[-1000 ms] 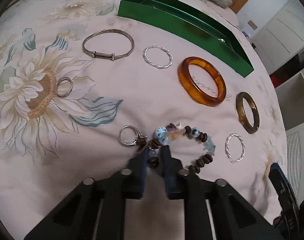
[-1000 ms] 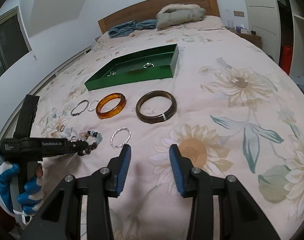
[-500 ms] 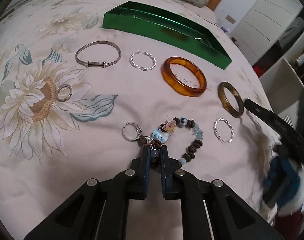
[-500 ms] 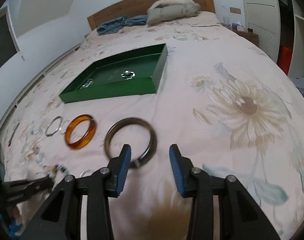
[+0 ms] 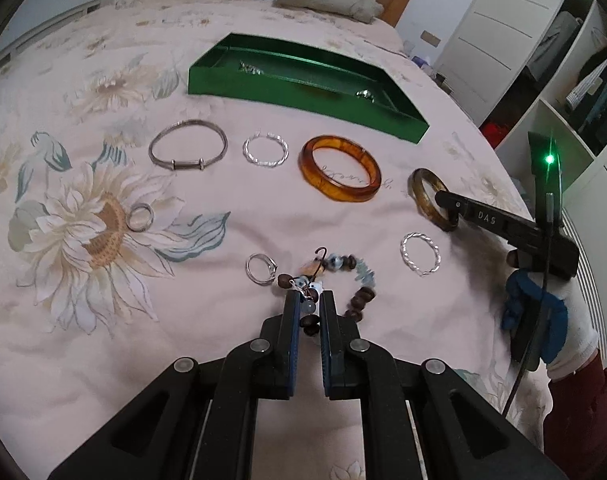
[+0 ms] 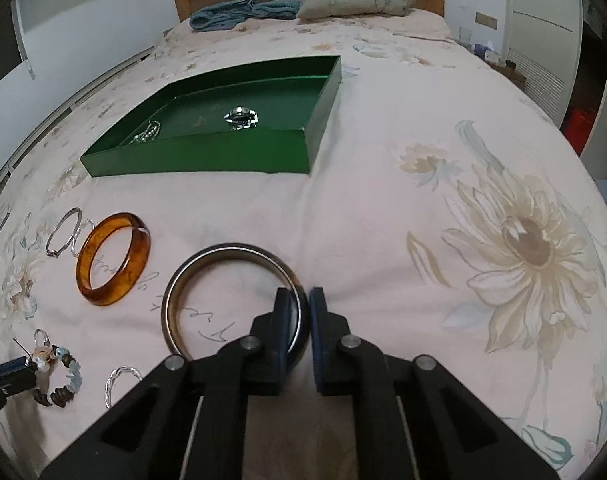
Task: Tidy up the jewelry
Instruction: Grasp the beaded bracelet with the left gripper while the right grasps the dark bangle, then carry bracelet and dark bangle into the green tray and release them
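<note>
On a floral bedspread (image 5: 103,320), the left gripper (image 5: 308,300) has just clamped its jaws on the near side of a beaded bracelet (image 5: 357,280), which rests on the bed. The right gripper (image 6: 299,312), open a second ago, has swung in and closed on the right rim of a dark bangle (image 6: 231,252). Both pieces now look ready to lift toward the green tray (image 6: 207,156) at the far side, where two silver items already lie.

Tray (image 6: 207,152) trinkets (image 6: 241,117) too small
</note>
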Tool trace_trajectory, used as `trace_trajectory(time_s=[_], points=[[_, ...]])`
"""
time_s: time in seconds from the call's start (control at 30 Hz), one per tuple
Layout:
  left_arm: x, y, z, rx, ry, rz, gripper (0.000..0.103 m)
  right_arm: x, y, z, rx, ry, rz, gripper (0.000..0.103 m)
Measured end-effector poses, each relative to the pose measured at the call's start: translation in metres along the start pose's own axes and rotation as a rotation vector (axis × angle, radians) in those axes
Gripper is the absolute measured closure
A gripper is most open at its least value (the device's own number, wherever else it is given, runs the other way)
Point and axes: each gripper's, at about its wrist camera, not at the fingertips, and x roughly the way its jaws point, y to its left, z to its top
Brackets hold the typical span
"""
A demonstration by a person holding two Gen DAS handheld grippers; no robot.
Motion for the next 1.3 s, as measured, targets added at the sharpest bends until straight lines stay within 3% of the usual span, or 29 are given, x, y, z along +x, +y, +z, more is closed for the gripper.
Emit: trace_trajectory(time_s=[0.4, 0.77, 1.0, 1.3], points=[[-0.057, -0.022, 0.003, 0.067, -0.098, -0.017, 0.094, -0.075, -0.007, -0.017, 0.048, -0.103, -0.05, 0.095], [-0.118, -0.037, 0.003, 0.125, -0.17, -0.099, 0.094, -0.163, -0.003, -0.048, 0.065, -0.183, -0.1, 0.095], [-0.143, -0.035, 0.057, 0.156, -0.244, -0.062, 0.094, -0.198, 0.005, -0.03, 0.056, -0.242, -0.12, 0.095], [-0.177, -0.053, 0.164, 0.216, -0.373, 0.019, 0.094, -0.231, 0.023, 0.061, 0.005, -0.355, -0.129, 0.095]])
